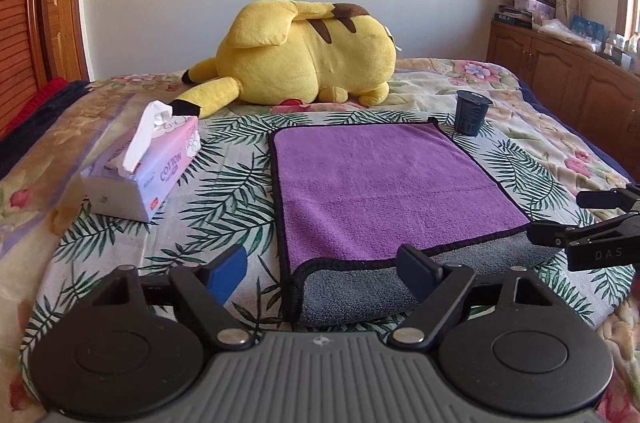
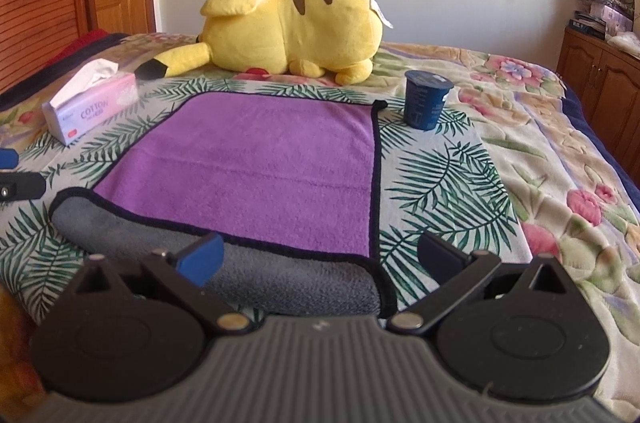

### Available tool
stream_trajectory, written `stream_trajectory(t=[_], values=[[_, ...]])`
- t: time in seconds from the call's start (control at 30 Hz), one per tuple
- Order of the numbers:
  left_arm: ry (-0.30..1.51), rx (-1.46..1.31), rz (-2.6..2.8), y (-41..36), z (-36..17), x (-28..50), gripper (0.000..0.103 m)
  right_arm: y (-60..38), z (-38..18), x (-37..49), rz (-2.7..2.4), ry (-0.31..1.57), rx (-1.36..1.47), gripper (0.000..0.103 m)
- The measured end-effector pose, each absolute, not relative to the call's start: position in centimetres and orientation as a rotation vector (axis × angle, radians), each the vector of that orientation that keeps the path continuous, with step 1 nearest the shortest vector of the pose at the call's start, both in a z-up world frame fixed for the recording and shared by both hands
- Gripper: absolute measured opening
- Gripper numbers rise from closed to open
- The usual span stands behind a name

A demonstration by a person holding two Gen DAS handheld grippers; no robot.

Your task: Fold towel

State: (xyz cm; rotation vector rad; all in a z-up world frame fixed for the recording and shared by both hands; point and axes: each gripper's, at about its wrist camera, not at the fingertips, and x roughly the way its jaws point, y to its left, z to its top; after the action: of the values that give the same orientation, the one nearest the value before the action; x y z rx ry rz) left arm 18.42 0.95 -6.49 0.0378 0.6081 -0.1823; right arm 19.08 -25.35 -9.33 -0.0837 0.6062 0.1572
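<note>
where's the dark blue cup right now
The dark blue cup stands upright on the bedspread just beyond the towel's far right corner, right of the yellow plush.

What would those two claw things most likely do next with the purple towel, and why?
Probably lower both open grippers, left gripper and right gripper, onto the near corners of the towel and pinch. Its near edge is already curled back, grey underside showing, and neither is holding anything.

The purple, black-edged towel (image 1: 384, 183) lies flat on the bed, its near edge folded grey-side-up.
</note>
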Motion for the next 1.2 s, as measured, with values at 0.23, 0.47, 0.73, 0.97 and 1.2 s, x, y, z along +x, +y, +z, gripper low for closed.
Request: stream_trajectory(t=[0.23, 0.47, 0.73, 0.97, 1.2], values=[[0.645, 0.015, -0.194, 1.1, -7.2, 19.6, 0.045, -25.7, -10.1, 20.3, 0.179, 0.662, -0.06, 0.089], [0.699, -0.02, -0.19, 1.9, -8.3, 20.6, 0.04, -26.9, -10.7, 21.1, 0.196, 0.732, 0.009, 0.089], [0.757, -0.075, -0.215, 2.7, -9.2, 21.4, 0.027, -28.1, -10.5, 21.7, 0.219, 0.774, 0.085, 0.089], [0.76, -0.128, -0.234, 3.2, -9.3, 21.8, 0.026, -28.9, -10.8, 22.1, 0.239, 0.826, 0.123, 0.086], [0.776, -0.167, -0.252, 3.4, -9.5, 21.9, 0.018, -29.2, -11.0, 22.1, 0.265, 0.846, 0.142, 0.083]])
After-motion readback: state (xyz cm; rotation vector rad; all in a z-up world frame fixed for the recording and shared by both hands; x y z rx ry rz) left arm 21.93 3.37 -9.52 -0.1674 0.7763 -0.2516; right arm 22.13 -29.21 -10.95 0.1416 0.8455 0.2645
